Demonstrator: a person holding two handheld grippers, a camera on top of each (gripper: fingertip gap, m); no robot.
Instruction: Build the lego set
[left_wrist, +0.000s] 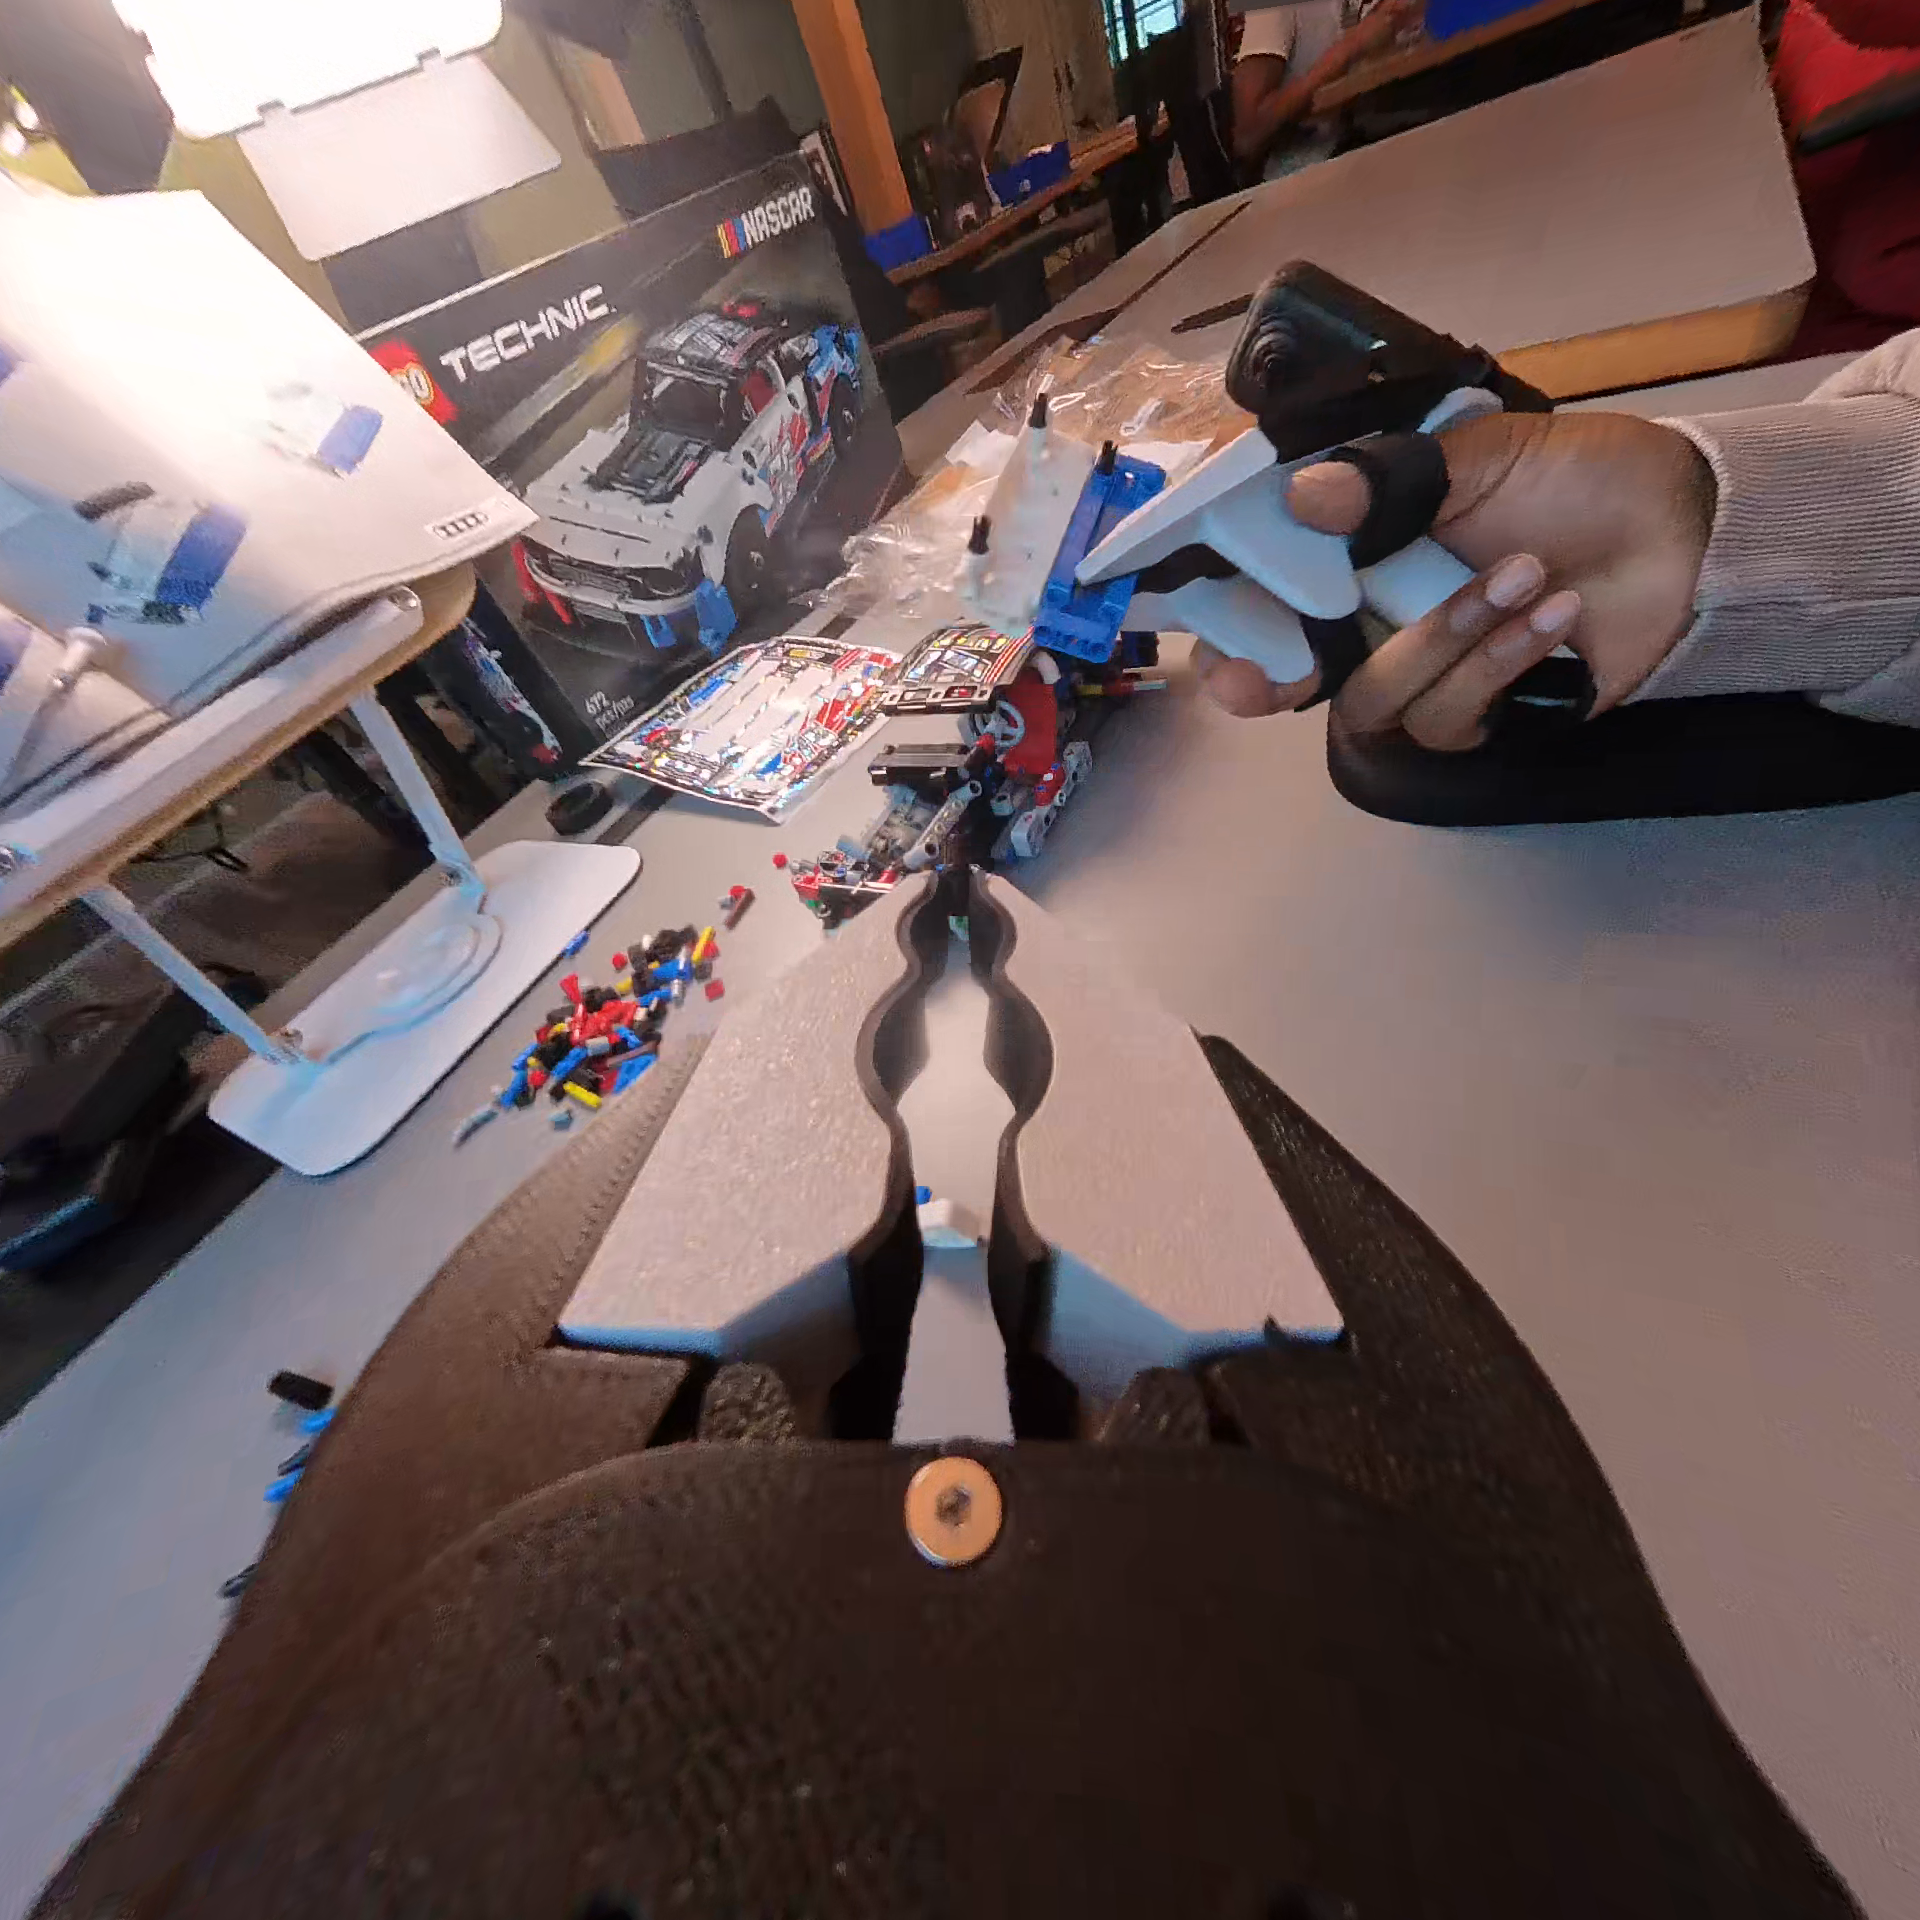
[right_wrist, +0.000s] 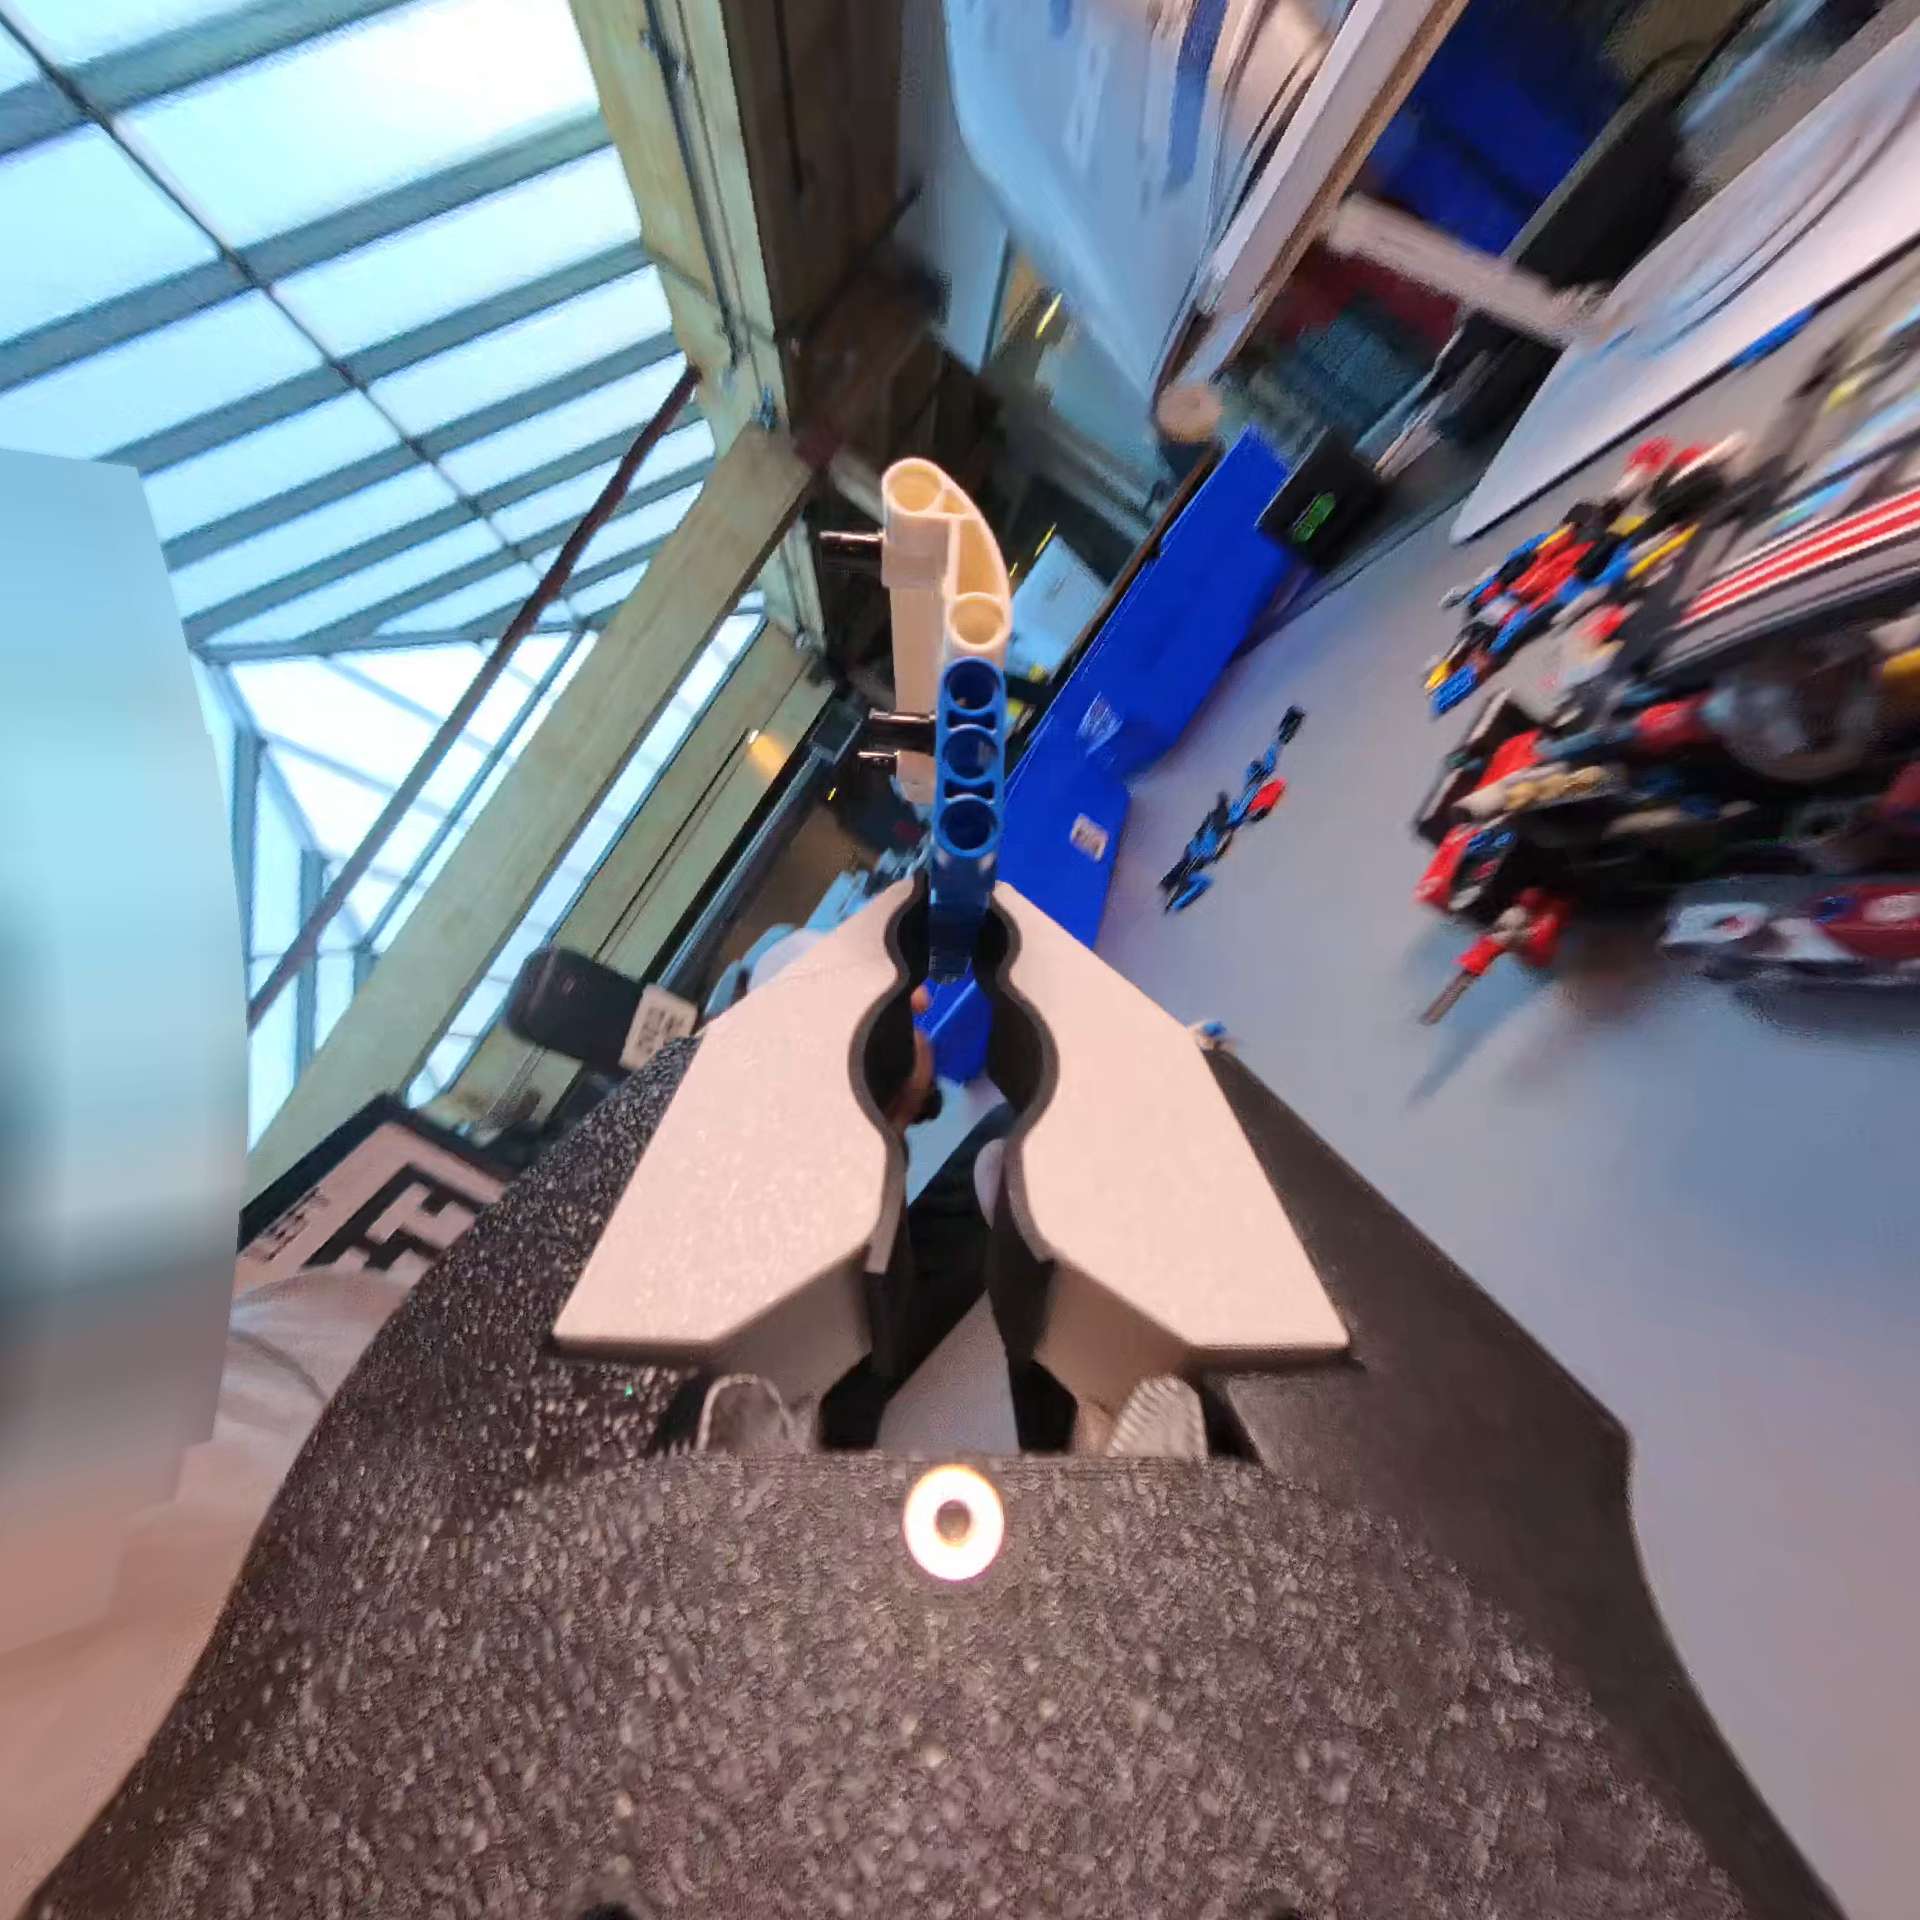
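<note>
My right gripper (right_wrist: 961, 914) is shut on the blue beam (right_wrist: 966, 769) of a small sub-assembly, with a white curved panel (right_wrist: 940, 582) and black pins on it. In the left wrist view, a hand holds this gripper (left_wrist: 1086, 582) and the blue-and-white sub-assembly (left_wrist: 1039, 520) in the air above the half-built car chassis (left_wrist: 977, 769). The chassis lies on the grey table (left_wrist: 1455, 1143). It shows blurred at the right of the right wrist view (right_wrist: 1662, 779). My left gripper (left_wrist: 956, 899) is low over the table, just short of the chassis front. Its jaws are nearly together, and nothing clear shows between them.
A pile of small loose pieces (left_wrist: 613, 1018) lies left of my left gripper. A sticker sheet (left_wrist: 758, 717), a black tyre (left_wrist: 577, 805), the set's box (left_wrist: 675, 436) and plastic bags (left_wrist: 1091, 395) lie beyond. An instruction booklet (left_wrist: 208, 468) on a white stand (left_wrist: 416, 987) fills the left. Across from one pair of fingers to the other is roughly 12 centimetres.
</note>
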